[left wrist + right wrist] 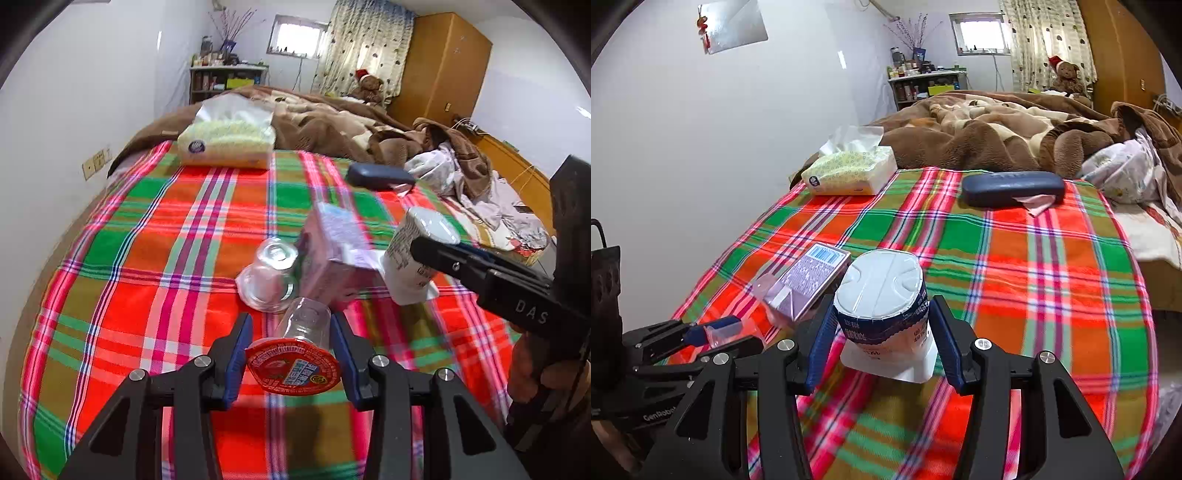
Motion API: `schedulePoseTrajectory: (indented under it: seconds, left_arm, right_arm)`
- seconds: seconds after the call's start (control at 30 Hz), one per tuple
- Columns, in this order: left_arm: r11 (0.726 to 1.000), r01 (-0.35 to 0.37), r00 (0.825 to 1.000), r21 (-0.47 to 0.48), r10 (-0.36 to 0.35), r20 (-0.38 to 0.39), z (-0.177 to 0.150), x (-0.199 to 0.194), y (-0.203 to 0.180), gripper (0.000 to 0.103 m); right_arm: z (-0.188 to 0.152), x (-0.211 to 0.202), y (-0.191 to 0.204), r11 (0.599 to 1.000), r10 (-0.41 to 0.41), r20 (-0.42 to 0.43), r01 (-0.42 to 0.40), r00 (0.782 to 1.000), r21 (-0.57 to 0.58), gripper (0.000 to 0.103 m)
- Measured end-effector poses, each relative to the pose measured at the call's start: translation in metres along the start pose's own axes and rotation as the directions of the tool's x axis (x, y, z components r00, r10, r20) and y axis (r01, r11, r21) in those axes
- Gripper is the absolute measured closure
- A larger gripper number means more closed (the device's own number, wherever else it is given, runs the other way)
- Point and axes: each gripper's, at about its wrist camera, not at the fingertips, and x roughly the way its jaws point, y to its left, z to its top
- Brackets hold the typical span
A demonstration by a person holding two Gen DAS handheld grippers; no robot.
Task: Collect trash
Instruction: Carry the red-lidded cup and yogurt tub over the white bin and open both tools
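1. Left wrist view: our left gripper [291, 354] has its blue pads closed on the clear plastic jelly cup with a red foil lid [295, 350], tipped on its side above the plaid bedsheet [147, 258]. The thin wall could buckle and squirt out. The empty clear cup [267, 277] and pale purple carton [332, 251] lie just ahead

2. Right wrist view: our right gripper [882, 332] clamps the white upside-down yoghurt tub [884, 306] by its tapered sides, so we risk it sliding down and dropping

White walls [701, 147], small window [980, 33], wooden wardrobe [443, 62].
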Motion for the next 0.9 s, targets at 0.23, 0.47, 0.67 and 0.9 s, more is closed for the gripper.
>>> schedulePoseTrajectory:
  seconds: [0.23,0.47,0.67,0.9]
  left_arm:
    - [0.999,0.027,0.999,0.036,-0.029,0.043,-0.001,-0.029,-0.037,0.059]
    - [0.991,0.104,0.992,0.086,-0.109,0.063,0.001,-0.042,-0.091,0.059]
    - [0.976,0.177,0.981,0.124,-0.185,0.053,-0.001,-0.04,-0.14,0.059]
    - [0.944,0.265,0.961,0.196,-0.276,0.029,-0.003,-0.035,-0.205,0.059]
  right_arm:
    - [-0.007,-0.045,-0.015,0.999,-0.028,0.053,0.027,0.998,0.021,0.051]
    - [-0.021,-0.093,-0.043,0.994,-0.095,0.102,0.088,0.99,0.063,0.051]
    - [-0.035,-0.126,-0.076,0.979,-0.177,0.124,0.163,0.976,0.121,0.051]
    - [-0.053,-0.163,-0.109,0.953,-0.268,0.142,0.241,0.953,0.181,0.051]
